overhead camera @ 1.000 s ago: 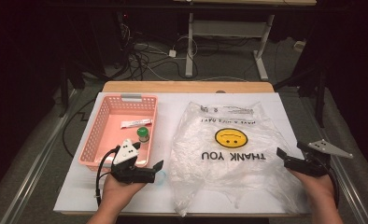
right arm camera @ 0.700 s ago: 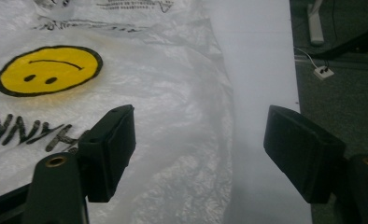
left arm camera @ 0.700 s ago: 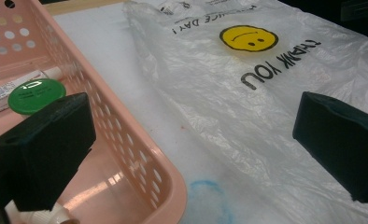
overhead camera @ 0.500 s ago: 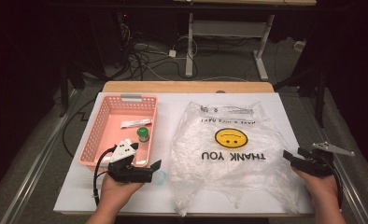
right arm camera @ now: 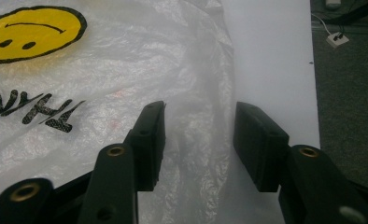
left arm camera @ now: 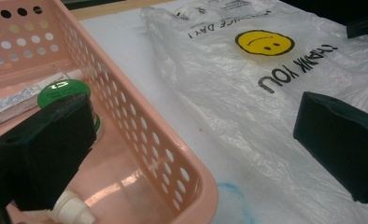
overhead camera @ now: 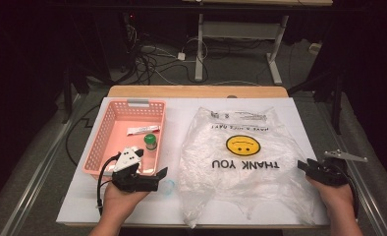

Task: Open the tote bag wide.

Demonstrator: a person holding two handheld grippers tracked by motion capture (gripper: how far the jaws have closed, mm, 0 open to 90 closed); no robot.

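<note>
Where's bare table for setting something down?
The white strip between the pink basket and the plastic bag, and the band behind the bag. Crowded: the near edge, with the left gripper and right gripper.

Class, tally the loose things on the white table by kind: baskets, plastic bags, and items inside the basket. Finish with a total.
Pink basket: 1
Plastic bag: 1
Items in basket: 2 (white tube, green-capped bottle)
Total: 4

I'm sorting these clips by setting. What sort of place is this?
Probably a lab or workshop: a white-topped table on a dark floor, loose cables behind it, and a metal-legged workbench farther back.
</note>
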